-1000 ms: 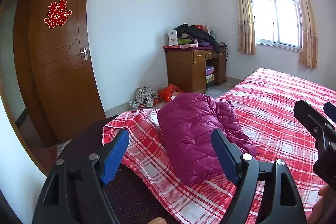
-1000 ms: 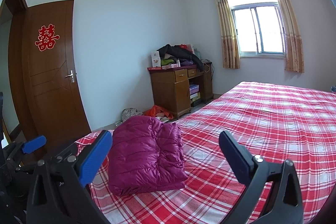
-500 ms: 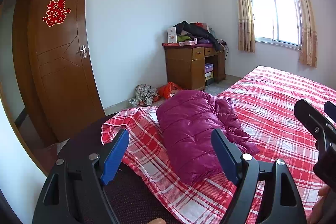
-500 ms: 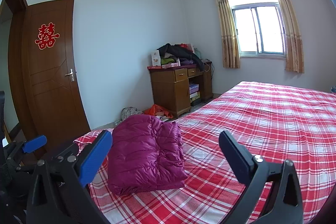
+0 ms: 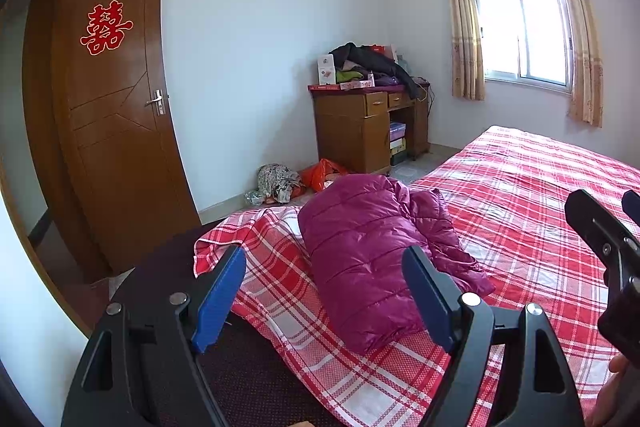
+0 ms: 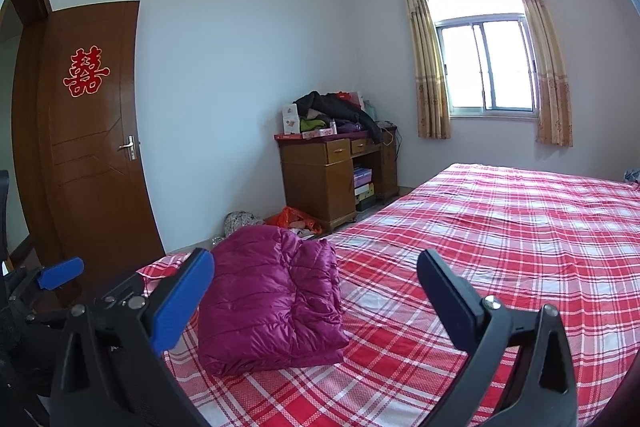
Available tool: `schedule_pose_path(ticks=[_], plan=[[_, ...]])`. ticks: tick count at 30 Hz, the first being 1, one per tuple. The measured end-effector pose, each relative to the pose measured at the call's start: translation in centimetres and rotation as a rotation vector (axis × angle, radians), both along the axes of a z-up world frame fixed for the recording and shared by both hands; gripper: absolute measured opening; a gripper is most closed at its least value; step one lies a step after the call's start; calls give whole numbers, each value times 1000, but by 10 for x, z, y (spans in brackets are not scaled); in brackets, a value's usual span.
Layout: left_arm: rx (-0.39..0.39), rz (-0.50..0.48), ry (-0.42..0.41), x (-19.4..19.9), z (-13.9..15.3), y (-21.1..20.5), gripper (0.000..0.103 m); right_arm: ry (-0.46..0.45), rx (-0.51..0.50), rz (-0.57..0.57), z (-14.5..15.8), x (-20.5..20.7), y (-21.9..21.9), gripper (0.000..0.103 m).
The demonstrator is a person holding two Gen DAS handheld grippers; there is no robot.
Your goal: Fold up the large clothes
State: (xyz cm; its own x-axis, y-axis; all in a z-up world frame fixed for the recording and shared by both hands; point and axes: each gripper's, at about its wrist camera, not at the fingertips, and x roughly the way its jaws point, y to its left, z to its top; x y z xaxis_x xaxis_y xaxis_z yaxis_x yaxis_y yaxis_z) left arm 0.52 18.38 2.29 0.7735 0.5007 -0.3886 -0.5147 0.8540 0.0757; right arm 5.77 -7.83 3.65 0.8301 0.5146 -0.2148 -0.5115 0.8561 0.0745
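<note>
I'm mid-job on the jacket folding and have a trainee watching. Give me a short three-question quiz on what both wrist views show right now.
1. True or false: the left claw is clamped on the purple puffer jacket.
2. Where does the jacket lie? A) on the wooden desk B) near the corner of the plaid bedspread C) on the floor by the door
3. Fill in: the right claw has its jaws ____, with nothing between them.

Key
1. False: both jaws stand apart, short of the jacket.
2. B: it lies folded in a bundle on the bed.
3. Open.
</note>
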Motion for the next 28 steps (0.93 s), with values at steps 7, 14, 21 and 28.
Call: schedule_pose_path(ticks=[7,14,21,28], plan=[[-15,4,8,2,0,5,81,0,-16,2,-4,0,3,103],[-48,-4,43,9,-5,10,81,12,-23,1,-6,2,5,103],[-5,-15,-3,5,-5,7,81,37,-24,5,-10,6,6,103],[-41,-3,21,10,-5,15,81,47,-27,6,-11,6,6,103]])
